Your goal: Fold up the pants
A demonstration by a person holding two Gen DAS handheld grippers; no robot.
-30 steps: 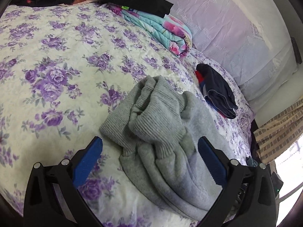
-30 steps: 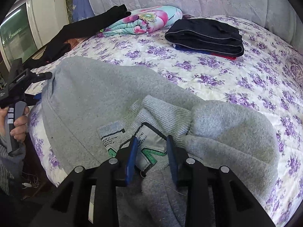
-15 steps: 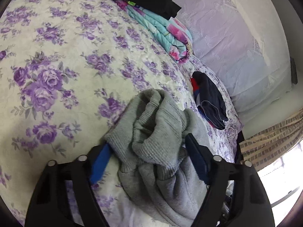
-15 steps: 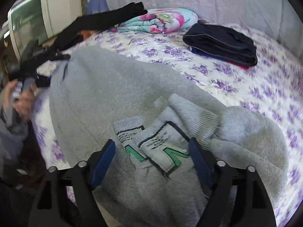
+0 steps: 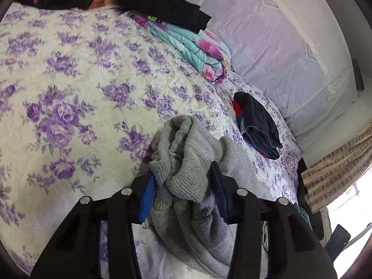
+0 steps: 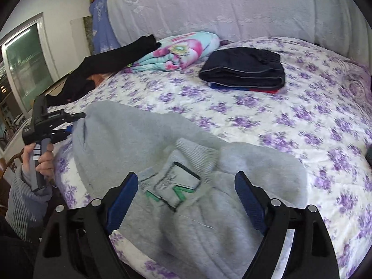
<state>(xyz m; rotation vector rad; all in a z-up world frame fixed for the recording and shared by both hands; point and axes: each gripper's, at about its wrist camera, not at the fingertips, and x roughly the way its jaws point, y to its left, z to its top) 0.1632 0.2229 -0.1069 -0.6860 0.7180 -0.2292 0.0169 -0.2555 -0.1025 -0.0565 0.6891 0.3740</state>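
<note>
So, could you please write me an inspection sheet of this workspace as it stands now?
Surface: bed quilt, purple floral.
Job's things: grey pants, bunched cuffs.
Clutter: folded dark garments; floral blanket; black garment.
Grippers: left gripper has just been closing, pads pressing on the cuffs; right gripper has just opened, nothing gripped.
Cables: nothing seen.
Surroundings: lilac lace cover; window.

Pants (image 6: 144, 144) are lying at the near edge of a bed (image 6: 302, 121). Folded clothes (image 6: 244, 69) are sitting farther back, with a rolled quilt (image 6: 181, 51) lying to their left, by the headboard (image 6: 232, 7).
</note>
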